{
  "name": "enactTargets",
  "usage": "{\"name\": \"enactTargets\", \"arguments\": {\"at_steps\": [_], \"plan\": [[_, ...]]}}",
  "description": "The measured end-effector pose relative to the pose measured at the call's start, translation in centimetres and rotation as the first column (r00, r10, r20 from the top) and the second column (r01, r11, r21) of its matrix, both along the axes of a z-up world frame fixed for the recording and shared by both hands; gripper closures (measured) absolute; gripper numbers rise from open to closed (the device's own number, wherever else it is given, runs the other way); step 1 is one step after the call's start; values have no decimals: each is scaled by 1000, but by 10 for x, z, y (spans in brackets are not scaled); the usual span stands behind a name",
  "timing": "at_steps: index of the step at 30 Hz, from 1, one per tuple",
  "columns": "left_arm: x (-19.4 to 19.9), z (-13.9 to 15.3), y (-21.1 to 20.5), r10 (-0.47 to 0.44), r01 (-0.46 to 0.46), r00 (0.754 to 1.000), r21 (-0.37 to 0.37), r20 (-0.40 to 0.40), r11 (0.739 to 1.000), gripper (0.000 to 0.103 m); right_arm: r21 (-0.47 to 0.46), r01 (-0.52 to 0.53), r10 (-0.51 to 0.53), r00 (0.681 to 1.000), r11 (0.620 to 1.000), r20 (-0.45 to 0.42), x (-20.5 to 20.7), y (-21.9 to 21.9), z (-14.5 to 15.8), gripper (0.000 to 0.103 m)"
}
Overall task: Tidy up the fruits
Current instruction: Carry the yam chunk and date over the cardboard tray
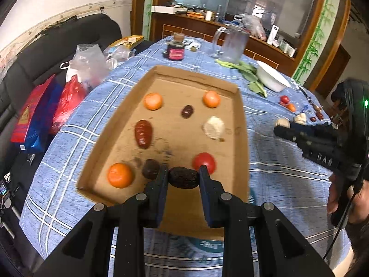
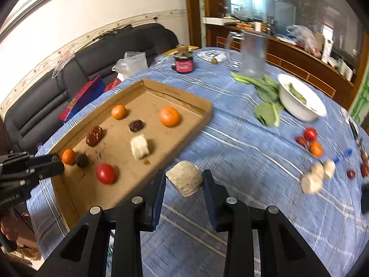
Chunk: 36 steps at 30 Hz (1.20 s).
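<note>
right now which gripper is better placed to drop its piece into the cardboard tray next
Left. The left gripper already holds its dark date above the cardboard tray, near the tomato. The right gripper holds its pale chunk over the tablecloth, just outside the tray's edge.

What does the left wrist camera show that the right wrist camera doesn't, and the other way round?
Only the left wrist view shows the dark date clamped in the left gripper. Only the right wrist view shows the pale chunk clamped in the right gripper, and the greens inside the white bowl. Both show the cardboard tray holding oranges, dates and a tomato.
</note>
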<state>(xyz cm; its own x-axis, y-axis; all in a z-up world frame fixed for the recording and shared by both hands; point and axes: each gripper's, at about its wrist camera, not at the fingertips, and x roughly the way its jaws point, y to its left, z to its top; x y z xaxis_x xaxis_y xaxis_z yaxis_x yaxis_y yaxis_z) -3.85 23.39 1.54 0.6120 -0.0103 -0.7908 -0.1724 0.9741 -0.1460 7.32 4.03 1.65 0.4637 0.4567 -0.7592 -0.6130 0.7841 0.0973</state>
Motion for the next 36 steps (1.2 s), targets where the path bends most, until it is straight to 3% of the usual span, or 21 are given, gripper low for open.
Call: {"name": "enactTargets", "arguments": {"at_steps": [11,22,36], "plan": [[39,-8,21,11,-11,1000,-8,-12,1000,78,-29,-31,31,1000,999,2,42,51,-3,68],[93,-22,28,5,-4,999,11,-43,1000,78,-51,-28,26,999,998,-22,80,61,-20,68],[117,-45,37,22,-22,994,2,-107,1000,78,-99,-222,217,974,970,-58,104,77,-36,68]]}}
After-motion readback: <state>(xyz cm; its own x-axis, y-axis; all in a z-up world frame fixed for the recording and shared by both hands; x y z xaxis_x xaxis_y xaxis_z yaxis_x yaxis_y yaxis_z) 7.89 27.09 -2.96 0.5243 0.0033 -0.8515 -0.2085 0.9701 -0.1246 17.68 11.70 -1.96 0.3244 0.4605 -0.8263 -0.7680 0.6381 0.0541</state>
